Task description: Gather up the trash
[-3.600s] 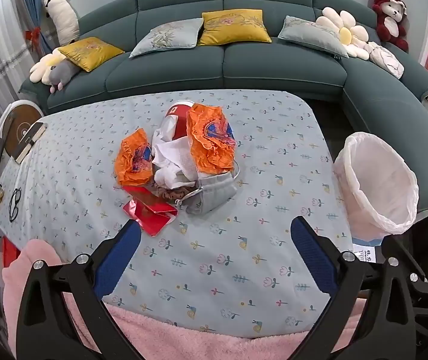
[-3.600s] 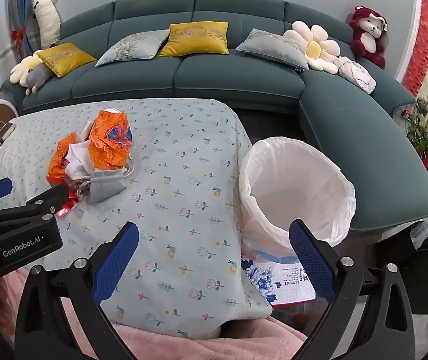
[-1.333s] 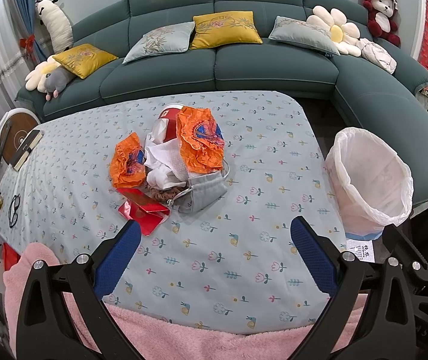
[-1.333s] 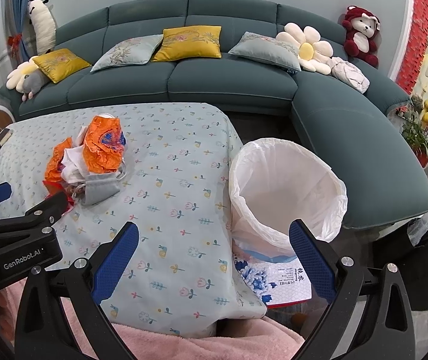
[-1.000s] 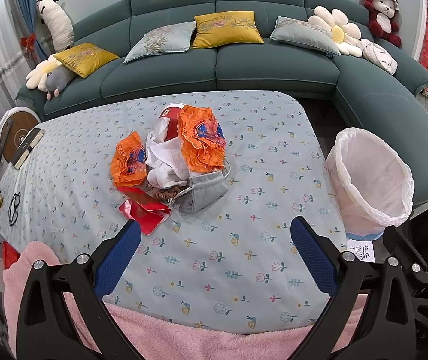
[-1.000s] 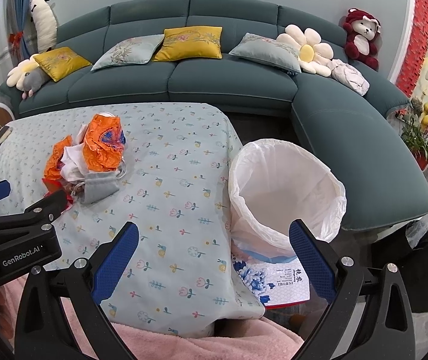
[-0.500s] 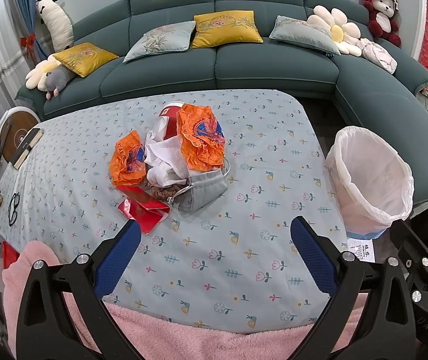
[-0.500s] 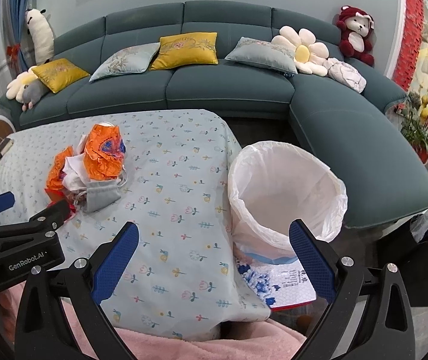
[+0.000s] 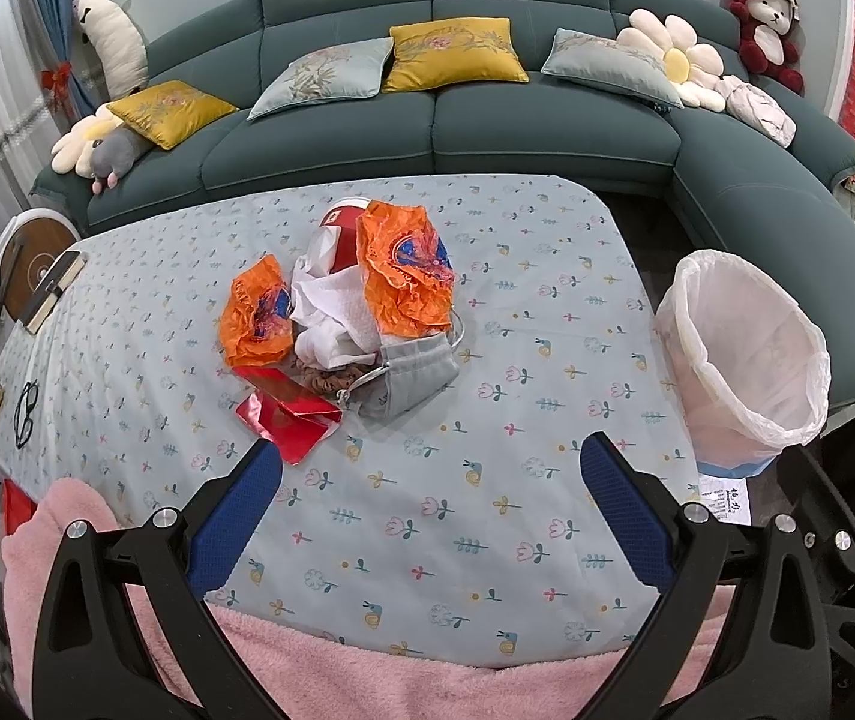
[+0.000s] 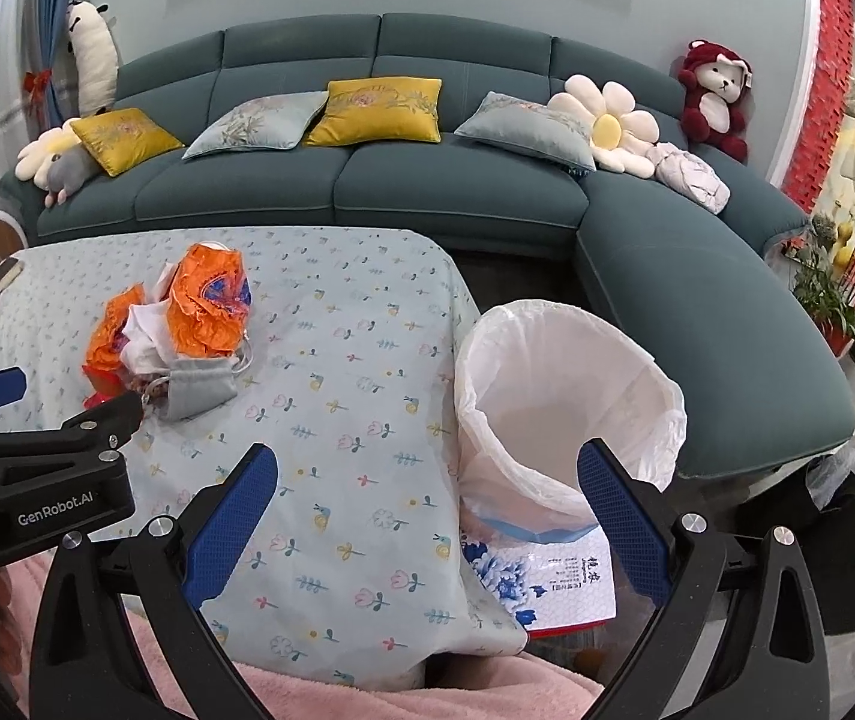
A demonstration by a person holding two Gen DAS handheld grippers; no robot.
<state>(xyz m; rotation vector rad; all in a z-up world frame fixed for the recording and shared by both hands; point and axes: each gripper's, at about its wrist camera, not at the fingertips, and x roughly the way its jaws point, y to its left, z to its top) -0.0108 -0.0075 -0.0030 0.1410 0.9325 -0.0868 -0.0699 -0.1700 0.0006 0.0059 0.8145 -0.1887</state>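
A pile of trash [image 9: 343, 324] lies mid-table: orange wrappers [image 9: 409, 276], white tissue [image 9: 331, 312], a grey face mask [image 9: 415, 372], red packets [image 9: 286, 417] and a red-and-white cup [image 9: 340, 225]. It also shows in the right wrist view [image 10: 187, 330]. A bin with a white liner [image 9: 745, 360] stands off the table's right edge, also seen in the right wrist view [image 10: 559, 414]. My left gripper [image 9: 427, 510] is open and empty, above the table's near part. My right gripper [image 10: 427, 516] is open and empty, above the table's right edge beside the bin.
The table wears a flowered blue cloth [image 9: 487, 480]. A teal sofa [image 9: 487, 120] with cushions and plush toys curves behind and to the right. Glasses [image 9: 25, 414] and a book [image 9: 52, 291] lie at the table's left end. A printed box [image 10: 547, 588] sits below the bin.
The right gripper has risen and tilted up a little, showing more wall. The left view has hardly shifted. The trash has not moved.
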